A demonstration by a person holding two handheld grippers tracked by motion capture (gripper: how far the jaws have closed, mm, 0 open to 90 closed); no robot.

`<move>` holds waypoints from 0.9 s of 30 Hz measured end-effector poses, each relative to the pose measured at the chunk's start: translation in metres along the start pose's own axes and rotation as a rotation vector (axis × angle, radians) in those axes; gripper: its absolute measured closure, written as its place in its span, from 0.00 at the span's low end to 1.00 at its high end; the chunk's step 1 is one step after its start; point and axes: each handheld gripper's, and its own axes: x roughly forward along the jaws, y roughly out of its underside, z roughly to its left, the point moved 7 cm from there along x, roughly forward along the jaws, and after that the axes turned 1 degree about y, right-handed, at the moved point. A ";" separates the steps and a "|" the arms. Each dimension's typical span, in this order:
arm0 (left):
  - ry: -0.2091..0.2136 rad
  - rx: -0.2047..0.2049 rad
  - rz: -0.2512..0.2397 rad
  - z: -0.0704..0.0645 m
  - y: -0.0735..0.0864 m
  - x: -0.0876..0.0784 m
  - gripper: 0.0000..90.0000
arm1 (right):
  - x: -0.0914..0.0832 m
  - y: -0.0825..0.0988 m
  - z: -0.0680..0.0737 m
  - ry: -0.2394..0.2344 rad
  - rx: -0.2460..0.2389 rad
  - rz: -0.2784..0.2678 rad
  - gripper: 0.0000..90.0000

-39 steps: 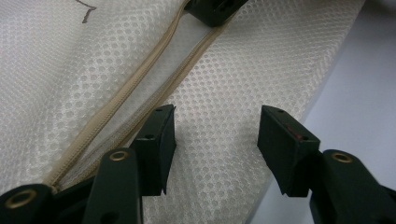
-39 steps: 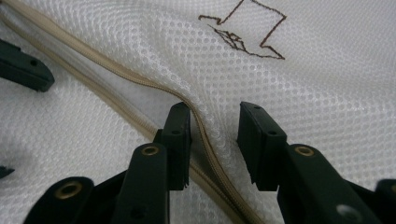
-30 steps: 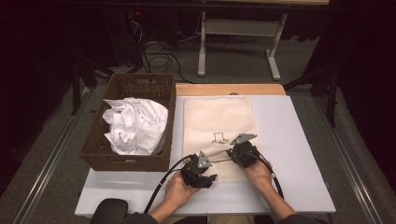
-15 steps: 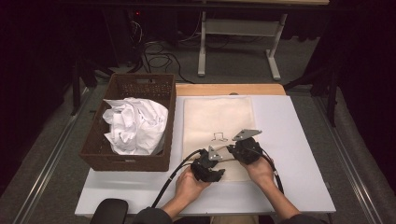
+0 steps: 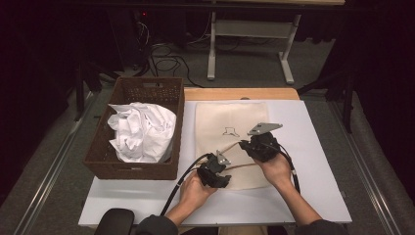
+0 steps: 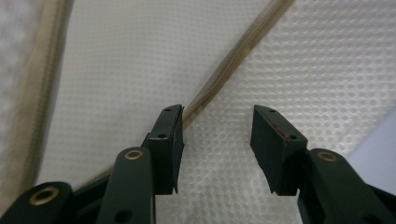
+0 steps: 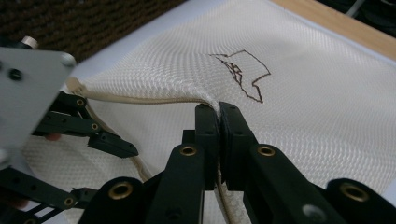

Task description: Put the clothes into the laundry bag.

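In brown basket (image 5: 137, 92), white cloth (image 5: 142, 131), right fingers (image 7: 208, 119) pinching mesh bag (image 5: 226, 117), left gripper (image 6: 215, 135) released.

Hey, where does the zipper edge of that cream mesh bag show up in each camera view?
High view: the zipper edge runs between the two hand-held grippers, near the bag's front.
Left gripper view: it crosses diagonally from the top right to the left jaw.
Right gripper view: it runs left from the shut jaws, lifted.
Shared landmark: the mesh bag, whose weave shows in all three.
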 end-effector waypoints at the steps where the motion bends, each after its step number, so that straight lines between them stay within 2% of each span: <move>1: -0.005 -0.001 0.007 0.001 0.000 -0.001 0.60 | -0.002 -0.004 0.000 -0.004 0.000 -0.009 0.98; 4: -0.005 -0.023 0.007 0.002 -0.001 -0.002 0.59 | -0.004 -0.010 0.001 0.006 -0.019 -0.002 0.98; 6: 0.003 -0.026 -0.018 0.000 -0.004 -0.003 0.58 | -0.003 -0.012 0.002 0.011 -0.024 0.006 0.98; 9: 0.029 -0.035 -0.099 -0.006 -0.013 -0.006 0.56 | -0.002 -0.012 0.003 0.013 -0.026 0.017 0.98; 12: 0.044 -0.028 -0.139 -0.013 -0.024 -0.005 0.57 | 0.001 -0.010 0.002 0.012 -0.024 0.036 0.98; 15: 0.042 -0.026 -0.113 -0.015 -0.029 0.006 0.60 | 0.000 -0.012 -0.001 0.006 -0.011 0.031 0.98; 18: 0.039 -0.030 -0.096 -0.013 -0.027 0.013 0.62 | -0.002 -0.012 -0.003 0.002 0.005 0.025 0.98; 20: 0.032 -0.025 -0.067 -0.012 -0.024 0.018 0.63 | -0.003 -0.011 -0.004 -0.001 0.010 0.028 0.98; 26: 0.003 0.015 -0.052 -0.013 -0.023 0.021 0.63 | -0.010 -0.017 -0.010 0.004 0.001 0.026 0.98; 27: 0.005 0.009 -0.043 -0.013 -0.023 0.021 0.63 | -0.012 -0.020 -0.010 0.008 0.005 0.023 0.98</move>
